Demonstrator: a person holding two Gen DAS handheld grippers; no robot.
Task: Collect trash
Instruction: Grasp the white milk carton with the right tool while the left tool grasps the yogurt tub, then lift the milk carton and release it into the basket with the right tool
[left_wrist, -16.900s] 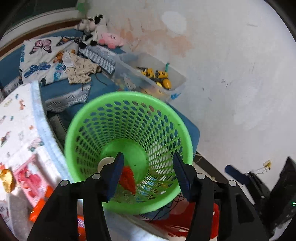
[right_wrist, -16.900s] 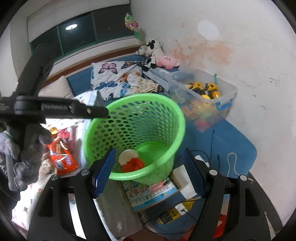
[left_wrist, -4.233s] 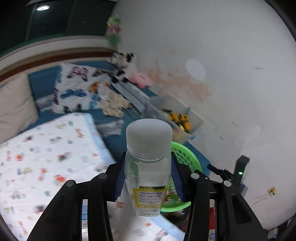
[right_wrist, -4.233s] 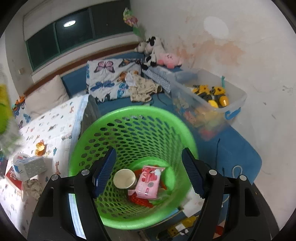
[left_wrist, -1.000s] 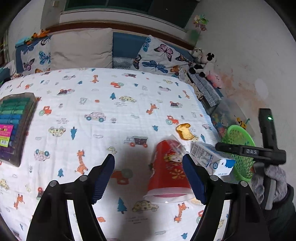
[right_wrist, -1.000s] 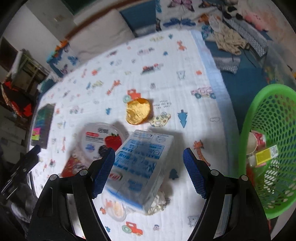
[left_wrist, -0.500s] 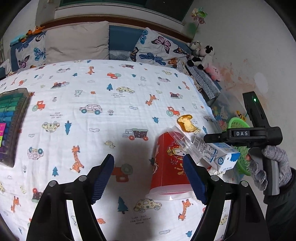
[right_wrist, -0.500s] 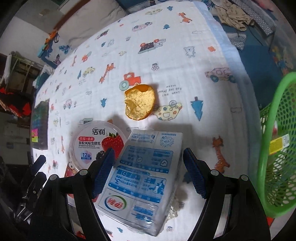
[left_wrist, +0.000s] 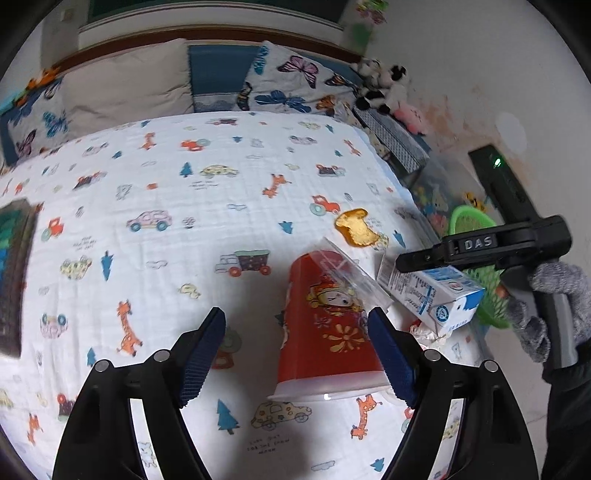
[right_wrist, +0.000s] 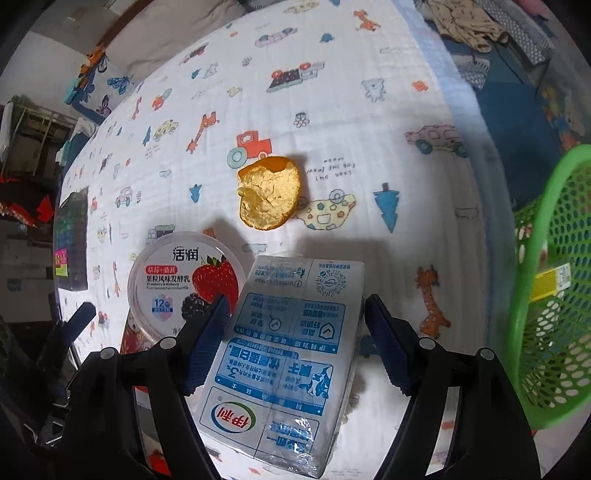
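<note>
A blue-and-white milk carton (right_wrist: 280, 354) lies on the patterned bed sheet (right_wrist: 332, 92), between the open jaws of my right gripper (right_wrist: 293, 345), which straddles it without visibly squeezing. It also shows in the left wrist view (left_wrist: 436, 295). A red yogurt cup (left_wrist: 325, 328) with a strawberry lid (right_wrist: 184, 284) lies on its side beside the carton. My left gripper (left_wrist: 297, 354) is open and empty, low over the sheet, its right jaw next to the cup. A golden foil scrap (right_wrist: 269, 195) lies beyond. The green basket (right_wrist: 554, 280) stands at the bed's right edge, trash inside.
Crumpled white tissue (left_wrist: 428, 334) lies under the carton. A dark marker case (left_wrist: 14, 273) sits at the sheet's left edge. Pillows (left_wrist: 125, 88) and plush toys (left_wrist: 384, 88) line the headboard. A clear toy bin (left_wrist: 439, 192) stands beside the bed.
Both grippers have come closer and lower to the bed. The right gripper's jaws now straddle the milk carton. The left has closed in on the red cup.
</note>
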